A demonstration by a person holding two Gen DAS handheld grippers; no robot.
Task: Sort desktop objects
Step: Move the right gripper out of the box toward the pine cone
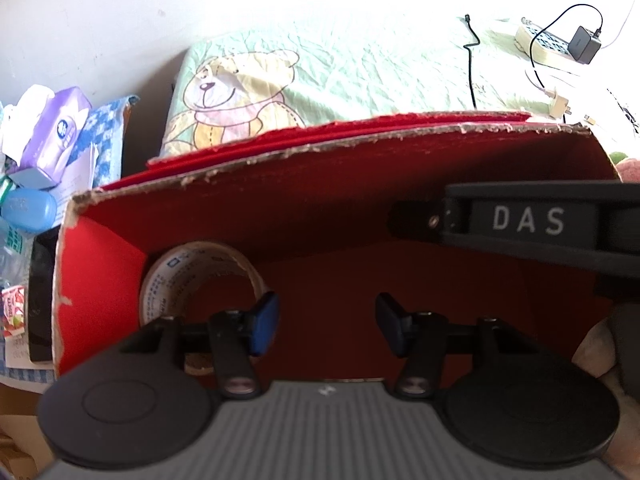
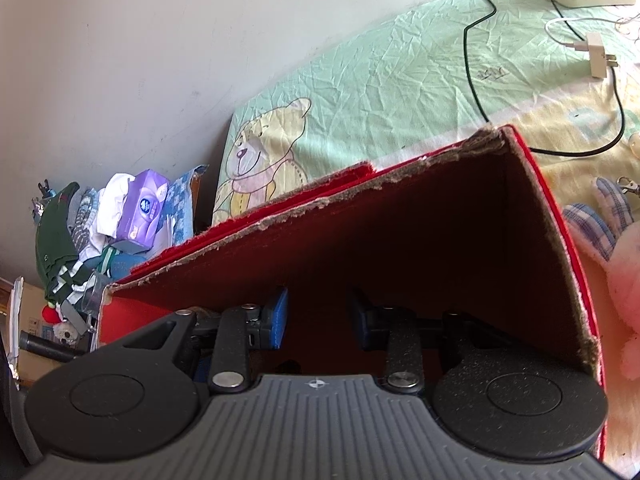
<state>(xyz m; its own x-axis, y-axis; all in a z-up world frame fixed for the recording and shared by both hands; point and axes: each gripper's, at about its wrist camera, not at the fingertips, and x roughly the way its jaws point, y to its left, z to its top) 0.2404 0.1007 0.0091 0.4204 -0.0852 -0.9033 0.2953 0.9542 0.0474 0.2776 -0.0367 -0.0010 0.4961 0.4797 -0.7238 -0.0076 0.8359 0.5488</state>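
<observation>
Red cardboard fills both wrist views: the two grippers reach down into an open red box [image 1: 360, 168] with torn, ragged rims, which stands on a pale green sheet printed with a teddy bear [image 1: 240, 96]. Nearest, the left gripper [image 1: 326, 326] has its blue-padded fingers spread apart with nothing between them; one pad sits just in front of a roll of clear packing tape [image 1: 200, 276] lying in the box's left corner. The right gripper [image 2: 318, 320] is likewise spread and empty, low inside the box, and its black body marked DAS crosses the left view. By my judgement a placing step has just ended, with the tape already sorted into the box; next, both grippers would need to lift clear of the walls and seek another item. Farther off lie a purple tissue pack [image 2: 146, 204] among clothes, a black cable [image 1: 471, 68], a white plug [image 2: 598, 54], and a power strip [image 1: 548, 46].
</observation>
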